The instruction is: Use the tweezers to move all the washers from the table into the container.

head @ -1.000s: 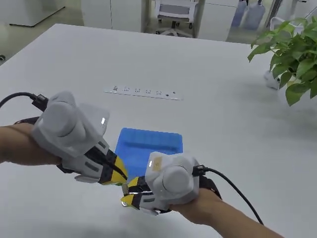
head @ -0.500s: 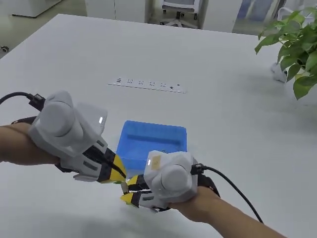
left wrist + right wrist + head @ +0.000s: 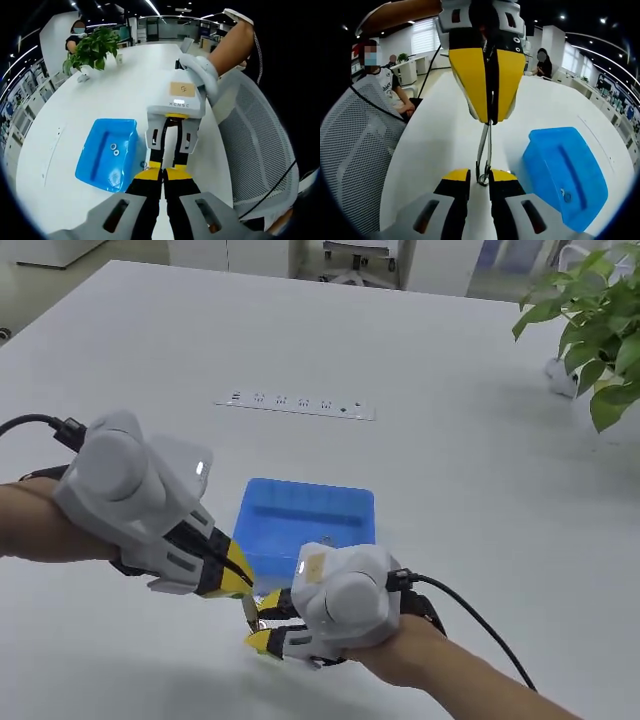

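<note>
Container (image 3: 305, 520) on table (image 3: 470, 490), washers (image 3: 114, 148) inside, power strip (image 3: 295, 405) behind it, plant (image 3: 590, 330) far right, tweezers (image 3: 484, 145) beside container.

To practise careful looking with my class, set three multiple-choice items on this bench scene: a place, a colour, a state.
1. Where does the power strip lie relative to the container? A) inside it B) on the floor C) beyond its far wall
2. What colour is the container? A) red B) blue C) green
3. The left claw is: A) shut on the tweezers B) wide open C) shut on a pencil

Answers: 1 C, the head view shows it farther off; 2 B, blue in every view; 3 A, its yellow tips close on the tweezers.
</note>
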The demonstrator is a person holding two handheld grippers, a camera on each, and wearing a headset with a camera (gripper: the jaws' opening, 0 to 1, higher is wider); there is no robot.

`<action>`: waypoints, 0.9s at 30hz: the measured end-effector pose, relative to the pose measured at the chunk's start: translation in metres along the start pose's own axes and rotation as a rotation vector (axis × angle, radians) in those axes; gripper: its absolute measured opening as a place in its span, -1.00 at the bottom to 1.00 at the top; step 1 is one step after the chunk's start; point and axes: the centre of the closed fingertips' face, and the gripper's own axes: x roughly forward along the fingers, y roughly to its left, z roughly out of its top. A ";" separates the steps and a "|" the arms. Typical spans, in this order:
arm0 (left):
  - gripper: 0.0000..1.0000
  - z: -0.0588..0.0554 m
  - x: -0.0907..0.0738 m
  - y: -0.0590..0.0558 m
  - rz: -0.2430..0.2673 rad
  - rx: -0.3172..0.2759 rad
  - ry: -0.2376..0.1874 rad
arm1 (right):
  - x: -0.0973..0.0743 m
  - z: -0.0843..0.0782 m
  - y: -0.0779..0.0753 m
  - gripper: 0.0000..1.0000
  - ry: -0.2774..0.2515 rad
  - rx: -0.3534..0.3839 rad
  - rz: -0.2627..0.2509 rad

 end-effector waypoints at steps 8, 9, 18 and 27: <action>-0.90 0.002 0.002 0.001 -0.007 -0.003 -0.001 | -0.002 0.002 -0.004 -0.75 -0.010 0.009 -0.011; -0.90 0.002 0.002 0.001 -0.007 -0.002 -0.002 | -0.002 0.002 -0.004 -0.75 -0.011 0.011 -0.010; -0.90 0.002 0.002 0.001 -0.010 -0.002 -0.004 | -0.002 0.002 -0.005 -0.79 -0.013 0.023 -0.010; -0.90 0.003 0.003 -0.001 -0.016 0.003 -0.007 | -0.002 0.002 -0.004 -0.81 -0.017 0.041 -0.008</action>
